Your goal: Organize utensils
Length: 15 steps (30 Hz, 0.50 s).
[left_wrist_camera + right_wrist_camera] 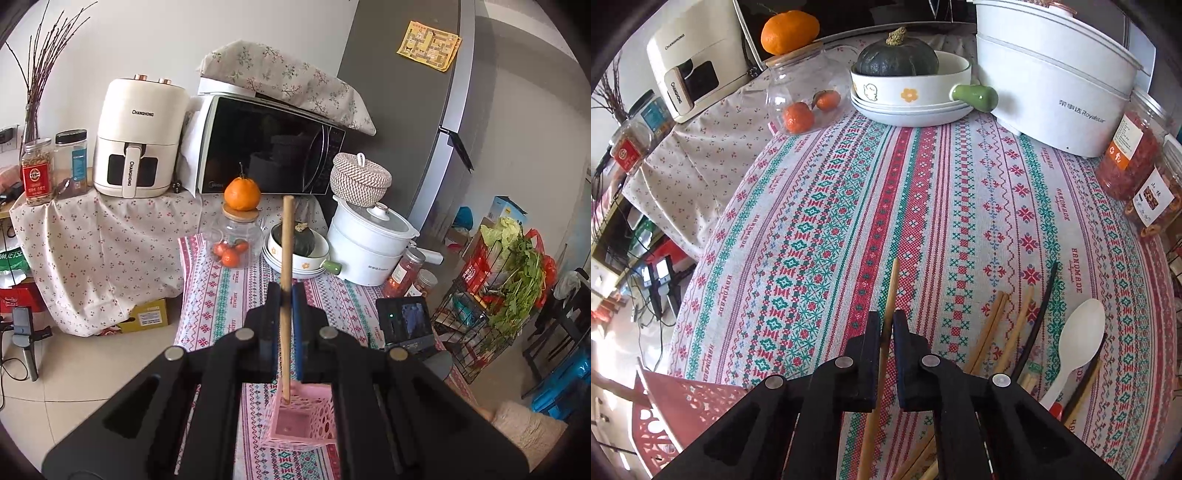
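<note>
My left gripper [287, 293] is shut on a wooden chopstick [286, 258] held upright, its lower end dipping into a pink perforated basket [301, 424] on the patterned tablecloth. My right gripper [886, 320] is shut on another wooden chopstick [891, 291] lying low over the cloth, pointing away. To its right lie several loose wooden chopsticks [988, 328], a black chopstick [1039, 321] and a white plastic spoon [1076, 339]. The pink basket's corner [687, 402] shows at the lower left of the right wrist view.
At the table's far end stand a glass jar with oranges [805, 96], stacked bowls holding a dark squash [912, 92], a white electric pot [1052, 85] and snack jars [1126, 155]. An air fryer [136, 136] and microwave [269, 147] stand behind. A wire rack of greens [495, 288] is at the right.
</note>
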Available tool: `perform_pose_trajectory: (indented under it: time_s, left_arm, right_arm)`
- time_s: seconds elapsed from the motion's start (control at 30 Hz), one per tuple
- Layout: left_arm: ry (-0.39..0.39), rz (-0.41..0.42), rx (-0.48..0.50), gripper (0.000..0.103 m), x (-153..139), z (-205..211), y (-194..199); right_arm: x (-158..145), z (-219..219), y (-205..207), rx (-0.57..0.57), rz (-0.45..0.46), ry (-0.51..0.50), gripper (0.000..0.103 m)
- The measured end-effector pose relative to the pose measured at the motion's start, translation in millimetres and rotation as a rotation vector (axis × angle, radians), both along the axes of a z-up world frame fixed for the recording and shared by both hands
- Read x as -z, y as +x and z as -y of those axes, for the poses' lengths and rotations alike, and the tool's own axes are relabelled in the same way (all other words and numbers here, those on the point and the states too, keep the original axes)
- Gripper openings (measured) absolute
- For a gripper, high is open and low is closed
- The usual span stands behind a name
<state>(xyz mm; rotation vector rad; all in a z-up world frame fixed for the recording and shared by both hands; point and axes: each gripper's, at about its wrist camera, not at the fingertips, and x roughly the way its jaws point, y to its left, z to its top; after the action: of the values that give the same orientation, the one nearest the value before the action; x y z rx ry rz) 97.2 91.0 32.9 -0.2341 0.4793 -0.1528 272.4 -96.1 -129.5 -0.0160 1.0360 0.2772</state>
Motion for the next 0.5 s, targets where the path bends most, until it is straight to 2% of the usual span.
perform_pose_trajectory:
  time_s: [0.23, 0.5]
  left_arm:
    - [-0.003, -0.002, 0.006, 0.007, -0.6, 3.8, -4.8]
    - [0.029, 0.014, -0.004, 0.007, -5.8, 8.8, -14.0]
  right_arm:
    - [-81.3, 25.6, -59.7, -0.005, 0.167, 0.094, 0.005]
    - [-148.6, 43.0, -139.9, -0.024, 0.365, 0.207, 0.005]
